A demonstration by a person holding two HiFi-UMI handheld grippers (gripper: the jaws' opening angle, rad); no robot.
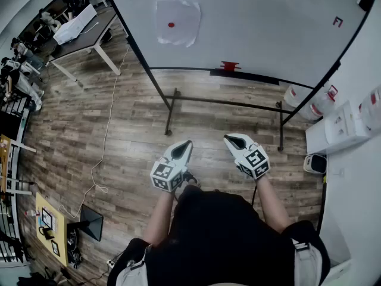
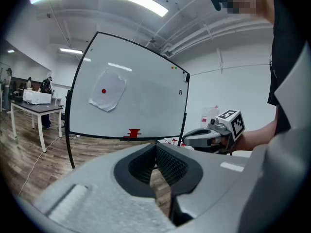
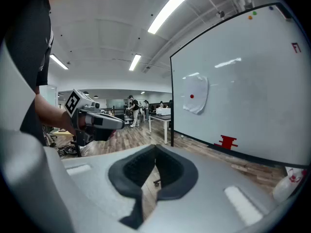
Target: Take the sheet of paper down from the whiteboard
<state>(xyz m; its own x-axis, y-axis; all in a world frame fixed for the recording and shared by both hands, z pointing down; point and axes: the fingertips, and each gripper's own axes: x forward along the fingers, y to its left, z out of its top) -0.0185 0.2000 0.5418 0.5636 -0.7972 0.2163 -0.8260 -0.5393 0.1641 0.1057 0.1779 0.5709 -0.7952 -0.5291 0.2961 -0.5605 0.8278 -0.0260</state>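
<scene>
A white sheet of paper (image 1: 177, 22) hangs on the whiteboard (image 1: 262, 22), pinned by a small red magnet (image 1: 171, 24). The paper (image 2: 107, 93) also shows in the left gripper view and the paper (image 3: 196, 95) in the right gripper view, well ahead of both tools. My left gripper (image 1: 186, 144) and right gripper (image 1: 230, 139) are held side by side in front of the person's body, well short of the board. Both are shut, jaw tips meeting, with nothing between them. A red eraser (image 1: 229, 66) sits on the board's bottom rail.
The whiteboard stands on a black metal frame (image 1: 172, 103) over a wood floor. Water jugs (image 1: 309, 103) and a white cabinet (image 1: 342, 124) are at the right. A white table (image 1: 80, 31) and seated people are at far left. A cable (image 1: 107, 136) trails across the floor.
</scene>
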